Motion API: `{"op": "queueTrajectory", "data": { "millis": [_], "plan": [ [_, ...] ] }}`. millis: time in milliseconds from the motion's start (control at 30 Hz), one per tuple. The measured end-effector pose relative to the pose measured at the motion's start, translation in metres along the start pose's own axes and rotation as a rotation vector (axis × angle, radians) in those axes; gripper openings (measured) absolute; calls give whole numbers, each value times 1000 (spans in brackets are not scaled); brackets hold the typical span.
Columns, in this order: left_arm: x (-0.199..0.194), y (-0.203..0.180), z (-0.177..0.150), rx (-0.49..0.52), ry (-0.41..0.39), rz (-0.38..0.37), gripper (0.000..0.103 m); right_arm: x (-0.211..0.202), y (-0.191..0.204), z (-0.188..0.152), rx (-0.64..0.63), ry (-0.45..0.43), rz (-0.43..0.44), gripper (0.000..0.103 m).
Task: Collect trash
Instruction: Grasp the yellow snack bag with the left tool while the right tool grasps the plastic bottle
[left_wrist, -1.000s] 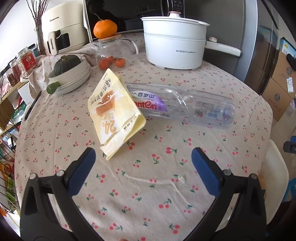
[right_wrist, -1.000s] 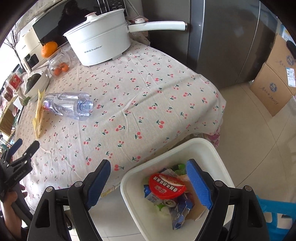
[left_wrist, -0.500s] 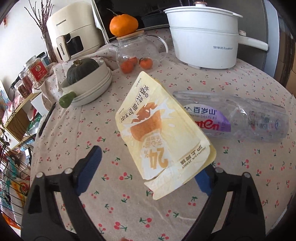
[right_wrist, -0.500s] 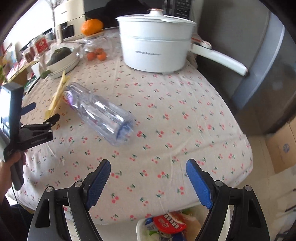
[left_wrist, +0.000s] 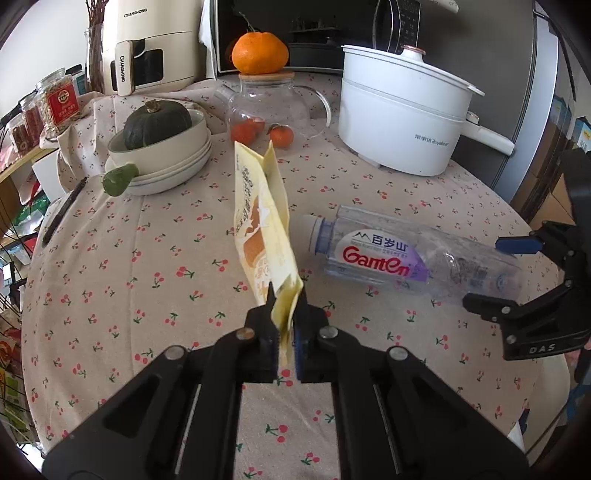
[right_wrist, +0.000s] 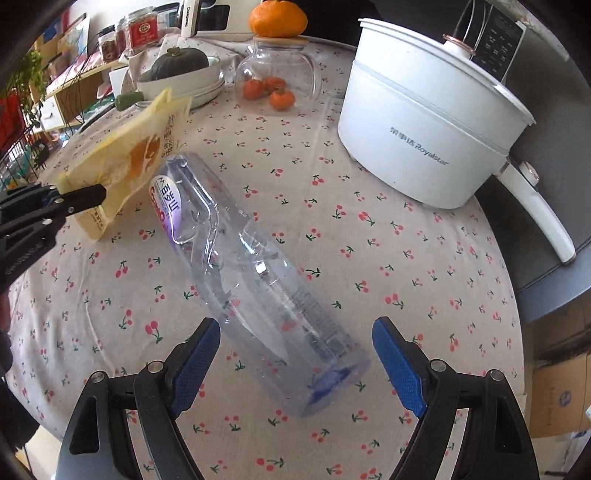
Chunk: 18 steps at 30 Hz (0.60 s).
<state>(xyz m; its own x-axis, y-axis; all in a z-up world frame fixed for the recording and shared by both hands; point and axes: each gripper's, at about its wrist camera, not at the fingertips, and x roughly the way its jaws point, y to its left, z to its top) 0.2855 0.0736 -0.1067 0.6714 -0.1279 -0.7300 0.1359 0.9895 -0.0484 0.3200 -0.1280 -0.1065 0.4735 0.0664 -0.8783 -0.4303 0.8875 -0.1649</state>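
Note:
My left gripper (left_wrist: 285, 314) is shut on the bottom edge of a yellow snack bag (left_wrist: 262, 225) and holds it on edge above the cherry-print tablecloth; the bag also shows in the right wrist view (right_wrist: 125, 162). An empty clear plastic bottle (right_wrist: 258, 273) with a purple label lies on its side on the table, base toward me. My right gripper (right_wrist: 295, 354) is open, its blue-padded fingers on either side of the bottle's base. The bottle (left_wrist: 413, 254) and the right gripper (left_wrist: 506, 273) also show in the left wrist view.
A white electric pot (right_wrist: 428, 122) with a long handle stands at the back right. A glass jar (left_wrist: 273, 107) with an orange on top, small tangerines, stacked bowls with a green squash (left_wrist: 159, 122), jars and an air fryer (left_wrist: 147, 48) line the back.
My left gripper closed on the yellow bag and lifted it on edge. My right gripper moved in from above the trash bin to straddle the bottle's base.

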Motion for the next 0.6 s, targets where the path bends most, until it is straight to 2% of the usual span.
{"op": "queueTrajectory", "data": {
  "millis": [233, 367, 500, 600],
  "plan": [
    [-14, 2, -5, -42, 8, -57, 6, 7, 12, -4, -68, 20, -77, 88],
    [-23, 7, -10, -108, 18, -97, 6, 4, 19, -11, -97, 44, -131, 80],
    [-38, 2, -15, -114, 14, -113, 6, -10, 18, -24, -54, 76, -96, 75],
    [-51, -3, -20, -115, 7, -127, 6, -24, 10, -39, 29, 118, -55, 73]
  ]
}}
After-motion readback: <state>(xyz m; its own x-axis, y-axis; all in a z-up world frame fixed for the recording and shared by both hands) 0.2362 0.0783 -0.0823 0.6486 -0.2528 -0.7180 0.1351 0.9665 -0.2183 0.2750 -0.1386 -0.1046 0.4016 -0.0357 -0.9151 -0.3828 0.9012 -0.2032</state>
